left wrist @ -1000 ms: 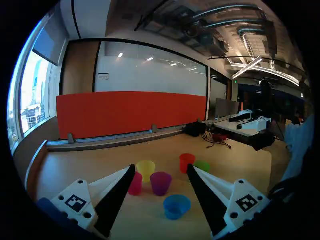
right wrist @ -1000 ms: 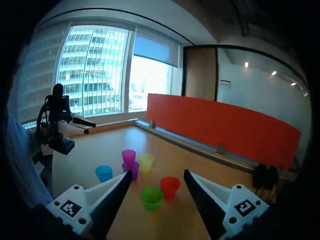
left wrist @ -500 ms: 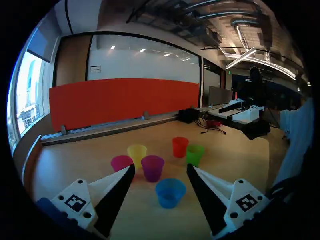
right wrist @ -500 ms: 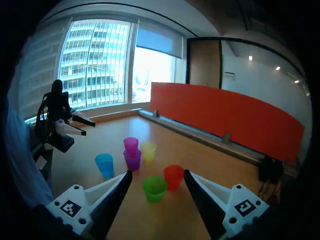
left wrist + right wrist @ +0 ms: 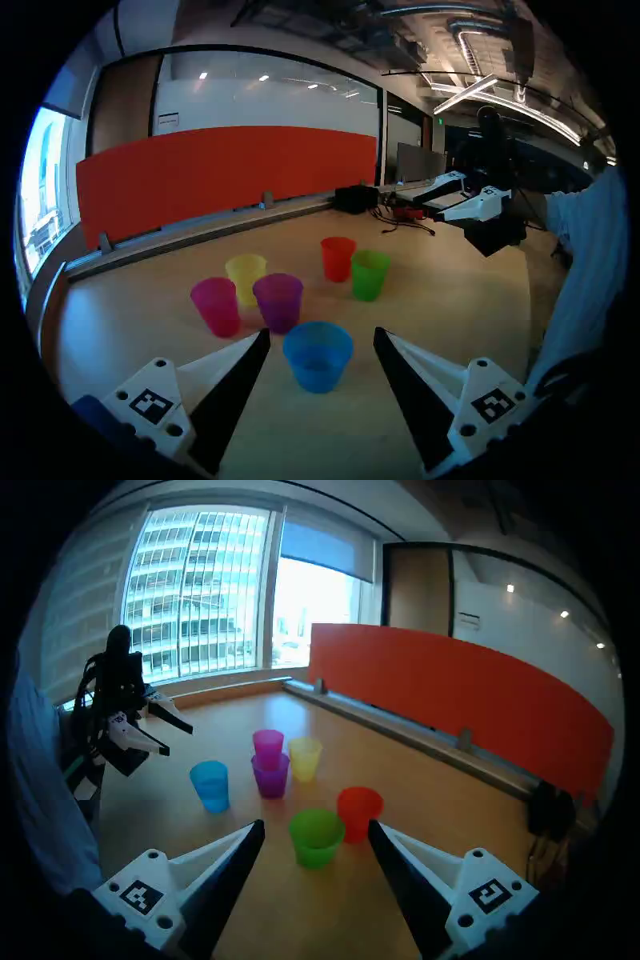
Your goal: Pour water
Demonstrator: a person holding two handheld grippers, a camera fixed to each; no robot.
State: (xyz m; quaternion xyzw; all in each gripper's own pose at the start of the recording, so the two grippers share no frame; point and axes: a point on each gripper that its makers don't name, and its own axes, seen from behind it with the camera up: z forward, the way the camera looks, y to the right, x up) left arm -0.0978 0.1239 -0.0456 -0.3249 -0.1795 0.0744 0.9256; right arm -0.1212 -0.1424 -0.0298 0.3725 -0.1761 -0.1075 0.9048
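Near blue plastic cup (image 5: pixel 318 362) on wooden table (image 5: pixel 456 308): left gripper (image 5: pixel 320 332) wide open, empty; right gripper (image 5: pixel 314 825) equally open, facing green plastic cup (image 5: pixel 317 840) beyond.

Nothing here gives you a word, brand or number you can read. Your left gripper (image 5: pixel 320 331) carries a black-and-white square marker (image 5: pixel 151 406) on each finger mount, and your right gripper (image 5: pixel 314 824) carries the same kind; these are block patterns, not letters. A pale sheet (image 5: pixel 168 123) stuck on the glass wall (image 5: pixel 264 104) above the orange partition (image 5: pixel 224 172) is too small to make out. So is a small green sign (image 5: pixel 439 121) lit up near the ceiling.
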